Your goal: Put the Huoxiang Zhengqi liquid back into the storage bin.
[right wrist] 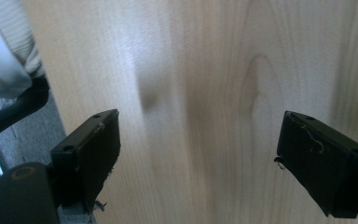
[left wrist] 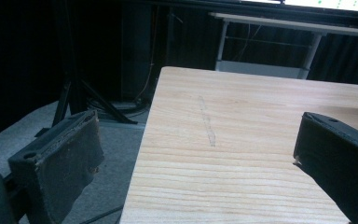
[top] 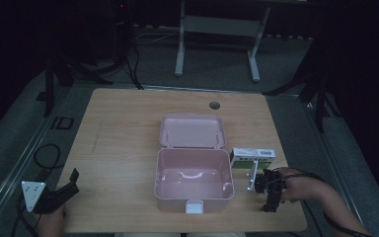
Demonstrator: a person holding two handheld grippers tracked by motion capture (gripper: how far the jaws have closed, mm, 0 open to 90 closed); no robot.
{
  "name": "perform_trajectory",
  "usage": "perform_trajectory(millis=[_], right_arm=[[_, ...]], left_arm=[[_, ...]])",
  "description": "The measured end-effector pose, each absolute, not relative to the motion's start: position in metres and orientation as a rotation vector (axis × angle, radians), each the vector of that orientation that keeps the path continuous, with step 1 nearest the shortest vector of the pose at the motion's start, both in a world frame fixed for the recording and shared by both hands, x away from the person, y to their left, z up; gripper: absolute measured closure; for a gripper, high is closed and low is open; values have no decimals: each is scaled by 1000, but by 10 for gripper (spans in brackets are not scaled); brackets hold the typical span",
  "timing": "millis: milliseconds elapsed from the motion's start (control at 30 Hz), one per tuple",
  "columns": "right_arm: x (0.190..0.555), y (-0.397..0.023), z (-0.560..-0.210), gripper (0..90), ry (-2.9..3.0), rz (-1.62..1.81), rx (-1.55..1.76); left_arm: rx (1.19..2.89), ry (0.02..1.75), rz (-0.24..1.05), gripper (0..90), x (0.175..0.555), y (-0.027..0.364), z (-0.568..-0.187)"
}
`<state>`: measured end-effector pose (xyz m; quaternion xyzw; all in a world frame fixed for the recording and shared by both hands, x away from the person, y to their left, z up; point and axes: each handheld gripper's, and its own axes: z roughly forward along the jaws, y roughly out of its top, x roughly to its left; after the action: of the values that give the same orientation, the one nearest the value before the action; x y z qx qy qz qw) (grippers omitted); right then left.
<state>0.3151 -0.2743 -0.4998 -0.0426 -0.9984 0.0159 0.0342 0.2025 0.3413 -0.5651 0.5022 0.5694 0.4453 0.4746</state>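
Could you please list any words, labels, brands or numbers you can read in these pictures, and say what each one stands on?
No text can be read.
The green-and-white carton beside the open pink box carries printing on its white top: too small and blurred to read.
Pink box, its lid, both grippers' jaws and the wooden table: no lettering visible.

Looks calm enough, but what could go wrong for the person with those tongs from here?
The small box lies tight against the pink container, so the open right tongs may struggle to slip a jaw between them, or might nudge the container. It also sits close to the table edge, so a clumsy push could send it off.
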Motion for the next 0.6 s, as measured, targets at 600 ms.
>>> perform_trajectory(millis=[600], right_arm=[[328,-254,-459,116,-3153,-40,-54]], left_arm=[[1230,1389,1081,12,203,342,-565]])
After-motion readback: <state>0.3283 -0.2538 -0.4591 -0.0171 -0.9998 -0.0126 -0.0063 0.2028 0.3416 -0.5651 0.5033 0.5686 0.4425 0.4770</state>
